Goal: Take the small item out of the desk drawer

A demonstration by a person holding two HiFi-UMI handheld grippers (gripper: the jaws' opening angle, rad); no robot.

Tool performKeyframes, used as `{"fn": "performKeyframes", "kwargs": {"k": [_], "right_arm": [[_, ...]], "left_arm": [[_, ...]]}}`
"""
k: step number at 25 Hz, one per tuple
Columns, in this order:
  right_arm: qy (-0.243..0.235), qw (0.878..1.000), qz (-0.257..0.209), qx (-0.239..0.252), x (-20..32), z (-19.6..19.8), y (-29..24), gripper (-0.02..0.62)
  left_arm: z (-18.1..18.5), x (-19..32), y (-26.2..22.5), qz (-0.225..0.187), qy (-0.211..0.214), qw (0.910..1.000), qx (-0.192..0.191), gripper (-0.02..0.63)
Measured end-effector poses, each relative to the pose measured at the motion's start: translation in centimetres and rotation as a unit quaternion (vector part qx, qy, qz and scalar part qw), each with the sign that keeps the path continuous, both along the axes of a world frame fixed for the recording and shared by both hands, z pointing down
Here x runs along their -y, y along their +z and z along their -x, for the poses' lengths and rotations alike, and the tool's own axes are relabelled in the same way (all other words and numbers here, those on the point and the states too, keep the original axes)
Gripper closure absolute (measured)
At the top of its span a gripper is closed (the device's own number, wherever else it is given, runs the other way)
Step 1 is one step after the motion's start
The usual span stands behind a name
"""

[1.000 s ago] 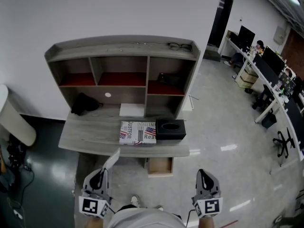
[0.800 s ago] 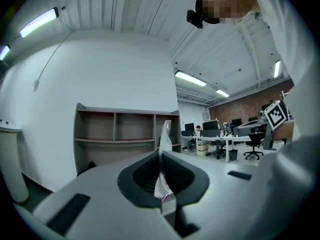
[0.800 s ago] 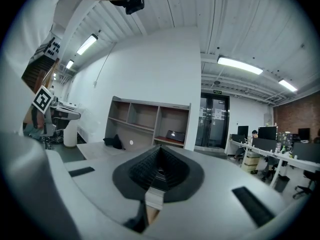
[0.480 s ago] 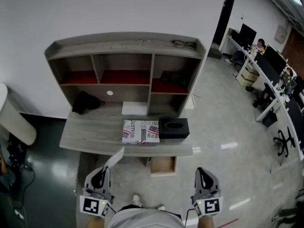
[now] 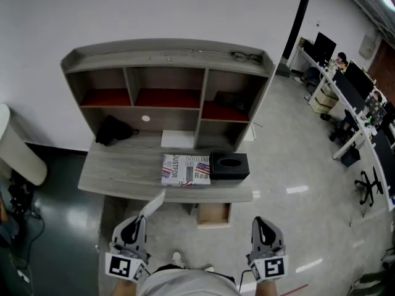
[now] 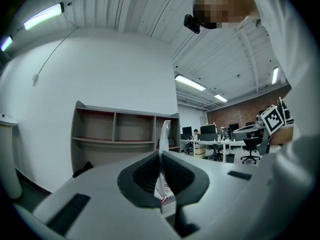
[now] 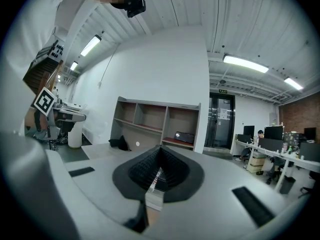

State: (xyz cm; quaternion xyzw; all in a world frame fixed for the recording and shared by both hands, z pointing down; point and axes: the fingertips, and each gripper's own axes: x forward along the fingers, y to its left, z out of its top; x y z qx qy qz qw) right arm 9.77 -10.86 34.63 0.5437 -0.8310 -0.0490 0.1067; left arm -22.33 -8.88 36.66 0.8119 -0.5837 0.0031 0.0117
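Observation:
The grey desk (image 5: 117,176) with its shelf unit stands ahead of me. Its small wooden drawer (image 5: 213,214) hangs open under the right part of the top. My left gripper (image 5: 138,222) is held low in front of the desk, shut on a thin white packet (image 5: 152,204) that sticks up and forward from the jaws. In the left gripper view the packet (image 6: 164,134) stands upright between the closed pads of that gripper (image 6: 161,156). My right gripper (image 5: 261,223) is beside it at the same height, shut with nothing in it, as the right gripper view (image 7: 159,153) also shows.
On the desk lie a printed box (image 5: 185,169), a black tissue box (image 5: 229,165), a black bag (image 5: 114,130) and a white sheet (image 5: 178,139). Glasses (image 5: 245,57) rest on the shelf unit's top. Office desks with monitors (image 5: 352,85) line the far right.
The desk has drifted slightly right and down in the head view. Both grippers keep their places and the left one still holds the packet.

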Motion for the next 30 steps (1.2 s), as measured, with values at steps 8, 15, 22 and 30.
{"fn": "performKeyframes", "kwargs": {"k": [8,15,22,30], "right_arm": [[0.007,1.0,-0.003,0.0,-0.1,-0.3,0.0,0.575],[0.009,1.0,-0.004,0.0,-0.2,-0.6,-0.2,0.575],[0.008,1.0,0.0,-0.001,-0.3,-0.9,0.0,0.575],[0.008,1.0,0.002,-0.012,-0.1,-0.9,0.2,0.575]], "left_arm": [[-0.4,0.4,0.3,-0.002,0.007,1.0,0.002,0.588],[-1.0,0.8,0.0,-0.005,0.014,0.9999,-0.003,0.588],[-2.2,0.9,0.9,0.007,0.027,0.9996,-0.009,0.588],[-2.8,1.2,1.2,0.021,0.037,0.999,-0.014,0.588]]}}
